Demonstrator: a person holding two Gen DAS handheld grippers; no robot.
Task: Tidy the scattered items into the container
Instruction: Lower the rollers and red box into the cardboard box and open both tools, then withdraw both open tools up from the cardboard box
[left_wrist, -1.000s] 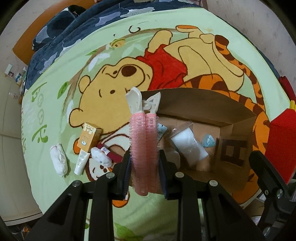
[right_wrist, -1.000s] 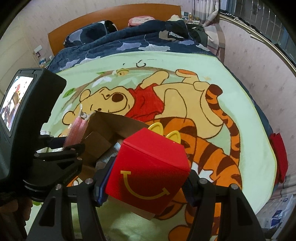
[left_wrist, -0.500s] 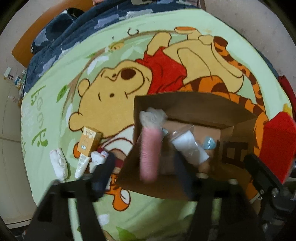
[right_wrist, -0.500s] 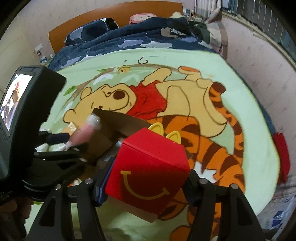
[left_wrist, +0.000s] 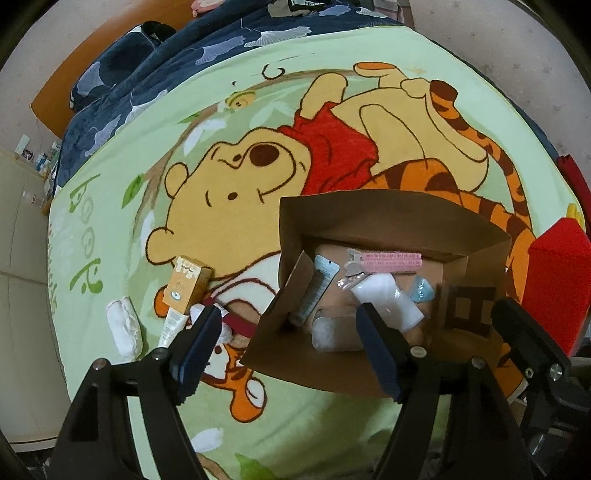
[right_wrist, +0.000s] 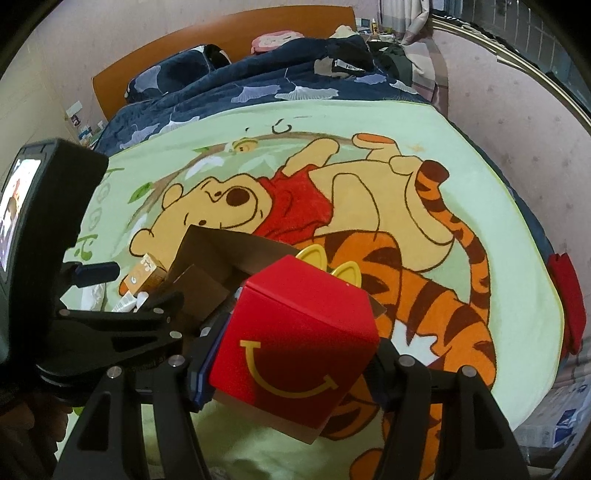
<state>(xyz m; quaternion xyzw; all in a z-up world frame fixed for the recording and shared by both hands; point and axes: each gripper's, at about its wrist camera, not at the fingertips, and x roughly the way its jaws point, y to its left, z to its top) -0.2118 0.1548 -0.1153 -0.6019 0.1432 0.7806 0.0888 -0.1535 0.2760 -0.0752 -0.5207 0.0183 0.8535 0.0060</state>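
A pale green fleece blanket printed with a cartoon bear and tiger (left_wrist: 258, 192) is spread over a bed, backed by a navy leaf-patterned duvet (right_wrist: 258, 92), an orange wooden headboard (right_wrist: 221, 40) and pinkish walls; an open brown cardboard box (left_wrist: 388, 221) is seen on the blanket. A pink bristled hair roller with a white clip end (left_wrist: 388, 261) lies inside it, its long axis level across the left wrist view (clip end leftward); the left gripper (left_wrist: 284, 343) is opening above, nothing between its jaws; the right gripper (right_wrist: 291, 363) is clamped on a red cardboard meal box with a yellow smile (right_wrist: 295, 332).
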